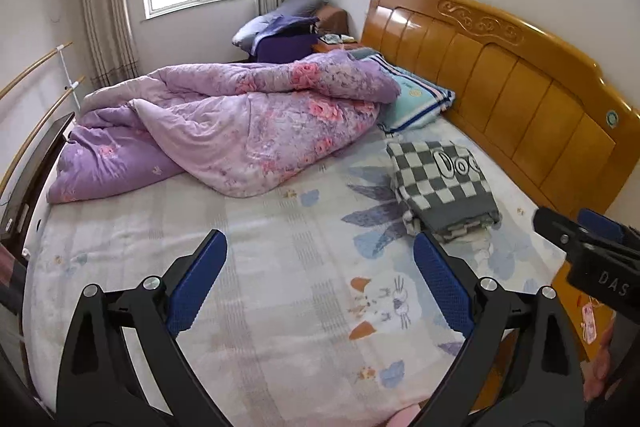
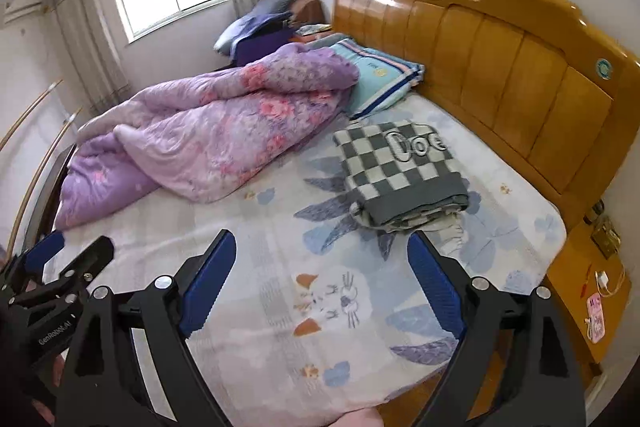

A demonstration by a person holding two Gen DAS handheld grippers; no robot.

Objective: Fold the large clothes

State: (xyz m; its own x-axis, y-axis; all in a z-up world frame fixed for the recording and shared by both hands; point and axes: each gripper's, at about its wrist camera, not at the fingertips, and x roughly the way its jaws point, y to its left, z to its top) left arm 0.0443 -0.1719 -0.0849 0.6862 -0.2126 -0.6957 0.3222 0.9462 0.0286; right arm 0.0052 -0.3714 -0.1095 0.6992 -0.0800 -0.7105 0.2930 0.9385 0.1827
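Both grippers hang over the near edge of the bed with nothing between their blue pads: the left gripper (image 1: 320, 283) stands wide open above bare sheet (image 1: 280, 307), and the right gripper (image 2: 320, 283) is likewise spread and empty. Each shows at the margin of the other's view, so they sit close side by side. The task's garment, a grey-and-white checked sweater (image 2: 400, 171), lies already folded into a compact stack on the sheet near the wooden headboard (image 2: 520, 67), well apart from both grippers and just beside the striped pillow (image 2: 380, 75); the purple flowered quilt (image 1: 248, 119) is heaped to its left. Judged risks: the stack is loose at its lower edge, where layers show — a pinch on the top layer alone would likely peel it open and undo the fold. A reach from this angle could also drag the sheet or catch the quilt's edge. A small pink patch at the very bottom of both views may be cloth, but too little of it shows to say. Legible writing: "Doe" in outlined letters on the sweater, partly cut by the fold; "DAS" on the right gripper's body in the left view; "GenRobot.AI" on the left gripper's body in the right view. The round sticker (image 2: 603, 69) on the headboard is unreadable.
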